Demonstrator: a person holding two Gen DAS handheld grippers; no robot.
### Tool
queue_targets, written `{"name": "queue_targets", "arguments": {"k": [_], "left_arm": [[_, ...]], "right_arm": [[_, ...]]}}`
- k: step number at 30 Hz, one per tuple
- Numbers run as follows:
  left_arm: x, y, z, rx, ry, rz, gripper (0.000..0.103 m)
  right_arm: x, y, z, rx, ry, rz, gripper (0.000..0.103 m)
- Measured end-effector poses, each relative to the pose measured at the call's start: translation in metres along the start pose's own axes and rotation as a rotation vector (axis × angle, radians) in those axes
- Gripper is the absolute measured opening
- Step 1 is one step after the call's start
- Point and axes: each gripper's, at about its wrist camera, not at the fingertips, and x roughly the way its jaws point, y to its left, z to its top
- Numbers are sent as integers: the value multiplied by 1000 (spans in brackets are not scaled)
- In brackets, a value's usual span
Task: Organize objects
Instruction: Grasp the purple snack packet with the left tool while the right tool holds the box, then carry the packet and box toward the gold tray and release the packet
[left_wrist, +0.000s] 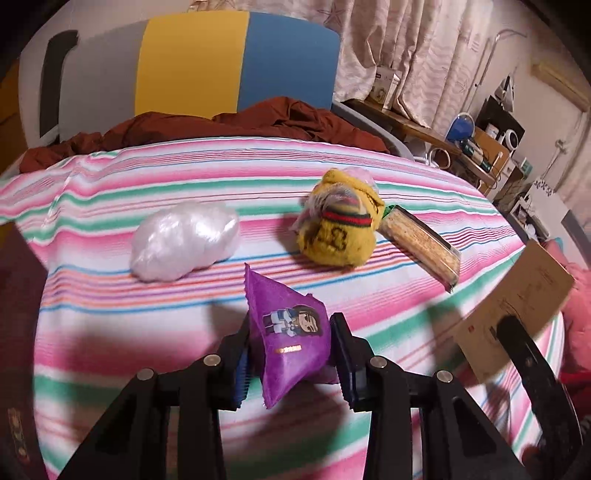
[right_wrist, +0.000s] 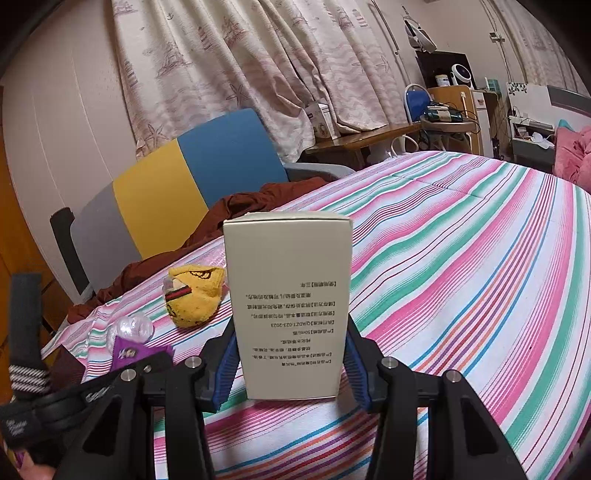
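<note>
Purple pouch (left_wrist: 291, 336): printed cartoon figure, low over the striped bed (left_wrist: 110, 302), pinched between the pads of the left hand-held gripper (left_wrist: 291, 354), jaws narrow.
Cream box (right_wrist: 288, 310): printed text upside down, held upright above the bed in the right hand-held gripper (right_wrist: 291, 369), jaws part-wide against its sides.
Unsorted on the bed: white plastic bundle (left_wrist: 183, 240); yellow knit item (left_wrist: 343, 229), touching a clear-wrapped cracker pack (left_wrist: 421, 247).
Status, judged: early. Two items in hand, three loose; no destination visible.
</note>
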Motion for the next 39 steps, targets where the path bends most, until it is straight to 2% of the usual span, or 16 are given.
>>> {"name": "queue_targets", "arguments": {"k": [5,10,18,23,29,35,39], "left_arm": [[-12,5,-10,-10,-17,-1,38],[-30,14,-23,-66,-24,-5,38],[-86,31,-59,-117,-57,-132,38],[-127,42,-68,-111,-105,-169,38],[-172,66,-74,-110,-175,-133,38],[-202,110,-80,-180,-225,-79,38],[-205,141,-74,-233,-223,-40,38]], "right_arm": [[-4,1,0,-12,-11,-23,51],[-7,14,-1,-77,-27,-39,51],[-6,32,-4,-168,-23,-44,50],[-7,37,-4,-196,-25,-54,50],[-8,55,-8,-284,-22,-54,50],[-20,81,-22,-407,-30,-17,50],[-33,97,-28,-429,-27,22,50]]}}
